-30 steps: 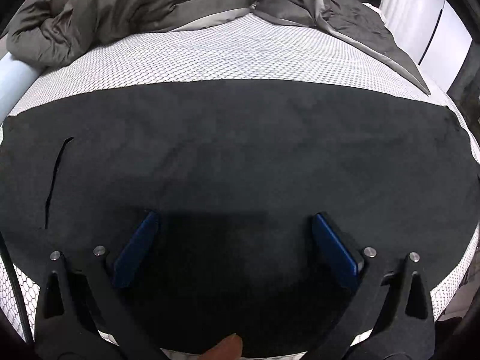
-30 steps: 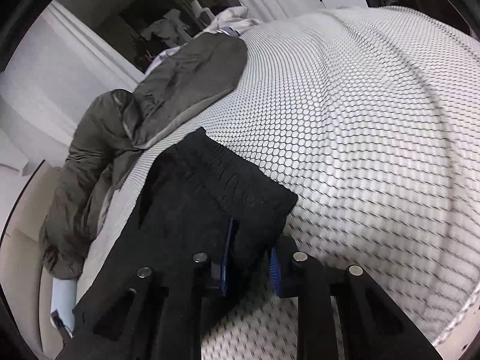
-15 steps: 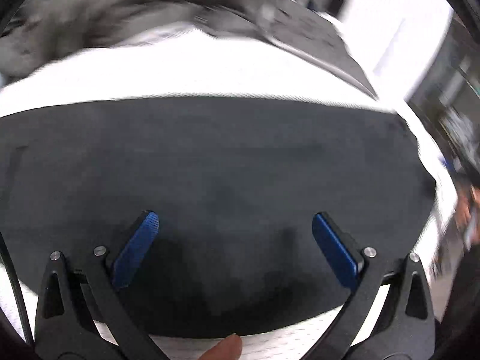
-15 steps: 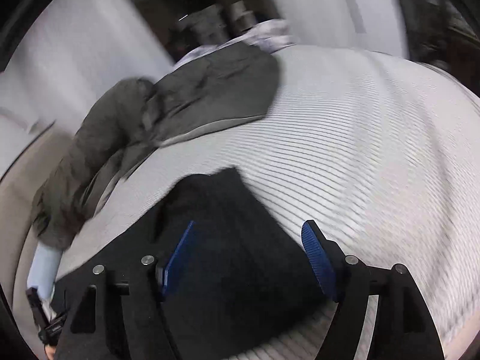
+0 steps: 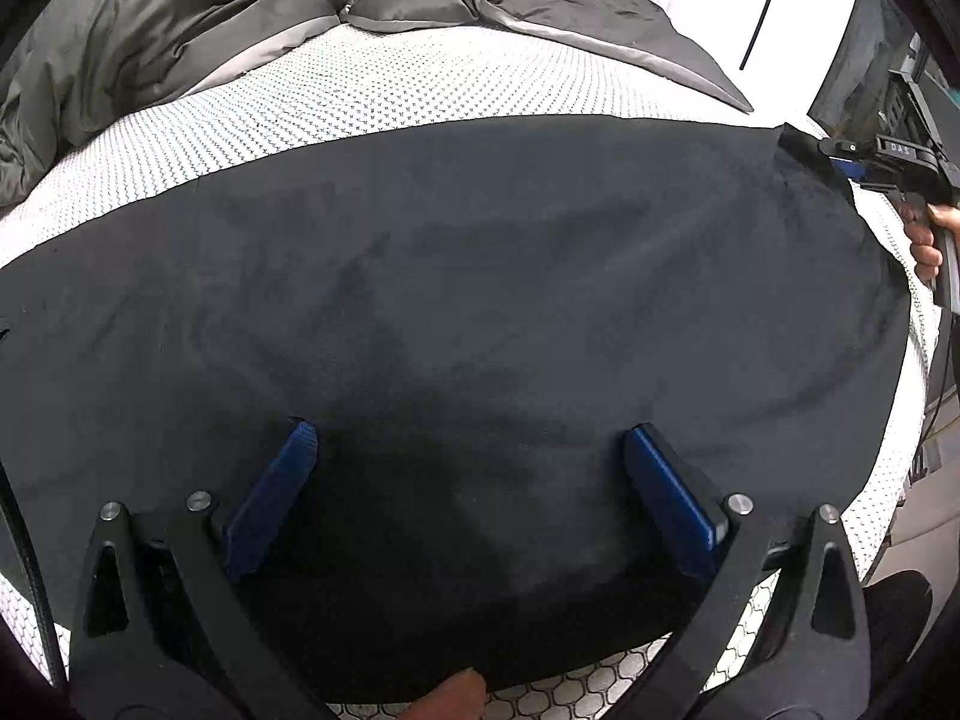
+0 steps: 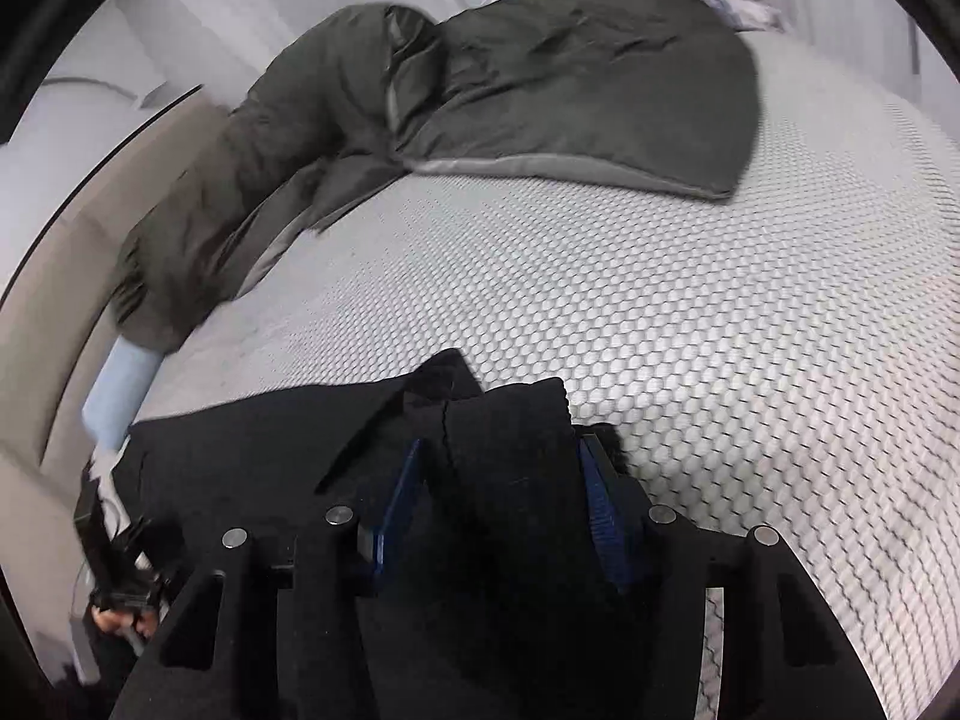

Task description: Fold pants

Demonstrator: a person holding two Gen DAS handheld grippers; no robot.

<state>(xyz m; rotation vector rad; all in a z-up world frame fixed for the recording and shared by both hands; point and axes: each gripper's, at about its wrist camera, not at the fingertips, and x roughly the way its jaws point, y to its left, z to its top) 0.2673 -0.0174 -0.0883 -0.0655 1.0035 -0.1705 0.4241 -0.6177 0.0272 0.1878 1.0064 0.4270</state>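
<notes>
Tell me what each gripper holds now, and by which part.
Right gripper: jaws closing around a bunched corner of the black fabric pants. Left gripper: open above the pants, holding nothing.

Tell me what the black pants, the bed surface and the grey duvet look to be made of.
Black pants: soft matte knit, probably fleece or brushed jersey; faint nap, no sheen. Bed surface: white mesh-like fabric; honeycomb pattern. Grey duvet: smooth woven cloth with slight sheen, puffy and creased, so likely padded.

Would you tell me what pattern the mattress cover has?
The mattress cover is white with a dark honeycomb pattern, clearest in the right wrist view.
</notes>
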